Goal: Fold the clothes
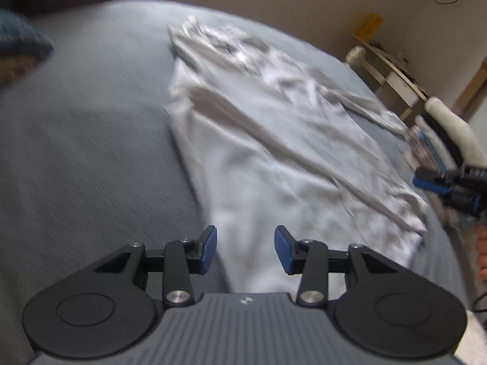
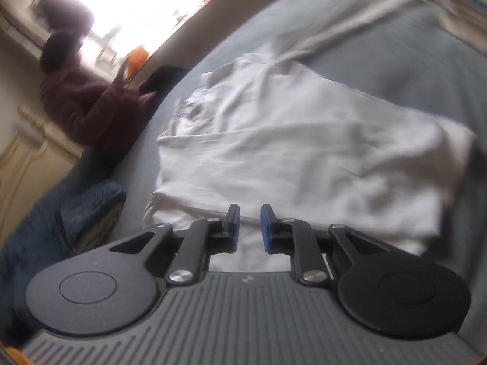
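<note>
White cotton garment (image 1: pixel 274 140), thin and limp, lies spread and partly folded on the grey-blue bed cover (image 1: pixel 85 152); it looks light and would sag and crease when lifted, so its near hem corners seem the best hold. Left gripper (image 1: pixel 246 249) hovers half open and empty over the near hem, while right gripper (image 2: pixel 250 228) hangs narrowly parted, gripping nothing.
</note>
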A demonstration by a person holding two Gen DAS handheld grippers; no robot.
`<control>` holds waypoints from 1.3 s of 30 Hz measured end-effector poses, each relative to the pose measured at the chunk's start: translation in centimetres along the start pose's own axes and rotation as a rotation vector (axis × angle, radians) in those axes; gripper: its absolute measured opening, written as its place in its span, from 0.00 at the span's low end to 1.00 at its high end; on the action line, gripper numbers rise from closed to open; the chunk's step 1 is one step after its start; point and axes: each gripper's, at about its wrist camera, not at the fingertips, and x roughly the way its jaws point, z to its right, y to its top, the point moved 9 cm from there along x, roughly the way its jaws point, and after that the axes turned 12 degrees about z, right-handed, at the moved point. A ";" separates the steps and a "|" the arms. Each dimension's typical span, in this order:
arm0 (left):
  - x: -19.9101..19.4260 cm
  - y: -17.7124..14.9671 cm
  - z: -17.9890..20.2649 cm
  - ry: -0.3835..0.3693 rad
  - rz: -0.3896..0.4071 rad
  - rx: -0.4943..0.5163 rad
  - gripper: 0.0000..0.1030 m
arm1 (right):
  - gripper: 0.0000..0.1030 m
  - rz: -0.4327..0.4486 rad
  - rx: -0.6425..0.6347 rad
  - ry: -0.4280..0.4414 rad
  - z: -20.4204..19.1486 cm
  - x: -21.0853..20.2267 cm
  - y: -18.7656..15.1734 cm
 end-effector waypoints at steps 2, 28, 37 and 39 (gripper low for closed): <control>0.8 1.7 -1.3 0.049 0.027 0.055 0.44 | 0.19 -0.020 -0.082 0.022 -3.0 2.9 0.7; 10.1 7.6 -6.0 0.040 0.185 0.024 0.25 | 0.37 -0.358 -0.852 -0.152 -24.5 43.9 5.0; 9.6 7.3 -6.3 0.080 0.204 -0.036 0.06 | 0.01 -0.395 -0.707 -0.052 -23.8 43.5 5.4; 9.2 7.0 -6.6 0.090 0.210 -0.073 0.05 | 0.01 -0.343 -0.570 0.015 -23.5 42.7 6.6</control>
